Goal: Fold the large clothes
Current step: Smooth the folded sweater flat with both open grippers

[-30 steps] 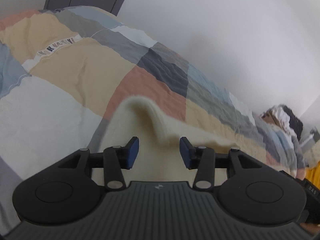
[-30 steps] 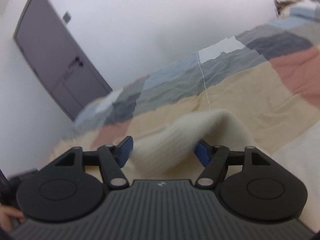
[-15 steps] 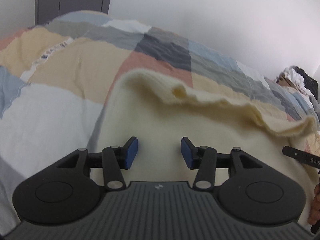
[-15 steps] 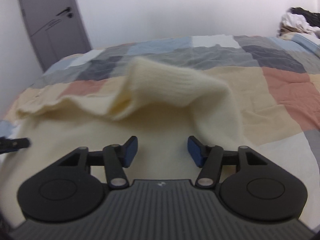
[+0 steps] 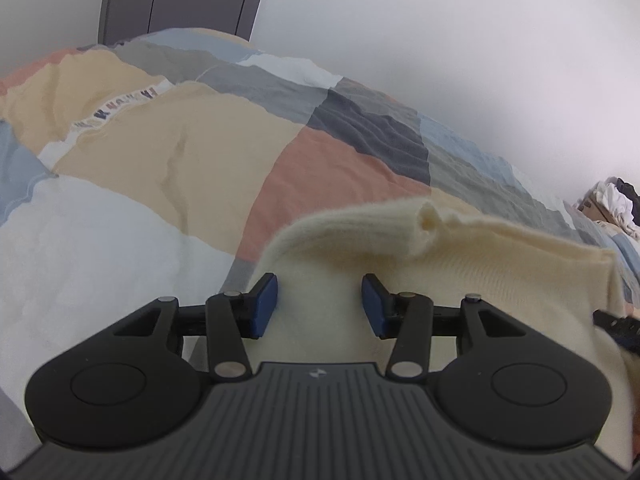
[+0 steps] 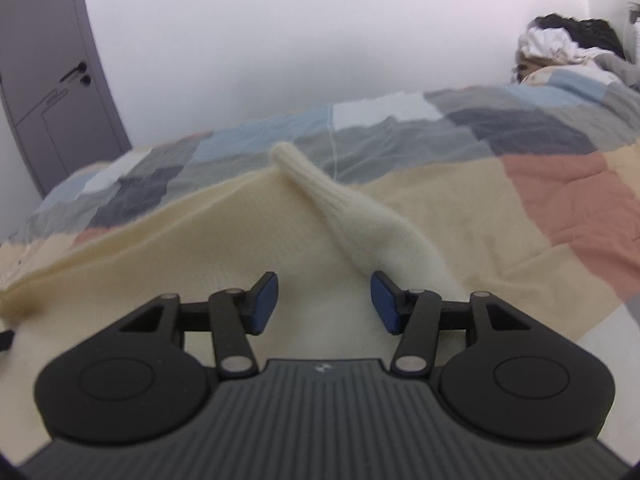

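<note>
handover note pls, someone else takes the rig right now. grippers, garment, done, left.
Left gripper: jaws partly apart, cream knitted sweater between the pads; actual grip unclear.
Right gripper: same, jaws partly apart over the cream knit, grip unclear.
Sweater lies on the patchwork quilt of the bed, its top edge raised and rumpled, one ribbed sleeve lying diagonally across the body.
Done: garment laid on the bed.
Left: flatten, fold sleeves in, fold body.

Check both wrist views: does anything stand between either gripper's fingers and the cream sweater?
Nothing visible does. The cream sweater lies directly ahead of the left gripper and right gripper, spread on the patchwork quilt.
</note>
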The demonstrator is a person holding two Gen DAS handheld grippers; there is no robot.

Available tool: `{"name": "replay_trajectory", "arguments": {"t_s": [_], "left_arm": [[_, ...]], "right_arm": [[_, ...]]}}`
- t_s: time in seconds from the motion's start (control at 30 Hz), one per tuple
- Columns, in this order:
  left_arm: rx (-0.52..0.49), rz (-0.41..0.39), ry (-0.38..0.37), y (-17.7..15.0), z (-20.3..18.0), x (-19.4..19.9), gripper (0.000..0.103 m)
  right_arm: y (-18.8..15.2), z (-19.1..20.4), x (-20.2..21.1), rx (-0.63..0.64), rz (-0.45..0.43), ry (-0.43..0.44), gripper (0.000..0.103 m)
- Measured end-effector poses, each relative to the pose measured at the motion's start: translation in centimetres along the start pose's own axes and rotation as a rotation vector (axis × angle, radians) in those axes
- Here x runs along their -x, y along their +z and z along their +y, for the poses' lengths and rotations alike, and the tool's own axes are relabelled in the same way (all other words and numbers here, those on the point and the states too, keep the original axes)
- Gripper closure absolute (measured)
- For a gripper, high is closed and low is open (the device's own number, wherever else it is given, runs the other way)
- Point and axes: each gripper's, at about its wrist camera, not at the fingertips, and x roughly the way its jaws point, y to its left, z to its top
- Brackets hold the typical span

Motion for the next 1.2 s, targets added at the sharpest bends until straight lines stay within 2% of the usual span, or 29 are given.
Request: {"name": "replay_trajectory", "arguments": {"t_s": [0.07, 0.23, 0.43, 0.6, 0.7, 0.8, 0.9, 1.2], "left_arm": [[-0.002, -0.003, 0.0, 0.1, -0.1, 0.2, 0.049], [-0.036, -0.025, 0.017, -0.1, -1.2, 2.0, 0.049], [-0.112, -0.034, -0.012, -1.0, -3.7, 5.1, 0.049], [-0.18, -0.027, -0.049, -2.8, -5.4, 6.7, 0.049], [-0.172, 0.039, -0.033, -3.9, -5.6, 6.0, 0.049], [-0.151, 0.034, -0.015, -5.2, -5.5, 6.4, 0.049], [-0.181, 0.043, -0.007, -5.4, -6.0, 7.1, 0.049], [-0.122, 0.058, -0.072, -6.9, -5.1, 11.9, 0.049]], "right_arm": [[-0.3, 0.6, -0.3, 0.024, 0.02, 0.0, 0.049], [-0.5, 1.5, 1.4, 0.042, 0.003, 0.025, 0.048], [-1.3, 3.0, 4.7, 0.059, -0.011, 0.085, 0.048], [-3.0, 4.8, 6.3, 0.216, -0.009, 0.13, 0.048], [-3.7, 4.6, 5.0, 0.204, 0.047, 0.126, 0.048], [-4.1, 4.4, 3.8, 0.19, 0.086, 0.135, 0.046], [-4.2, 4.5, 3.9, 0.195, 0.09, 0.141, 0.046], [-5.2, 4.7, 7.2, 0.195, 0.114, 0.164, 0.046]]}}
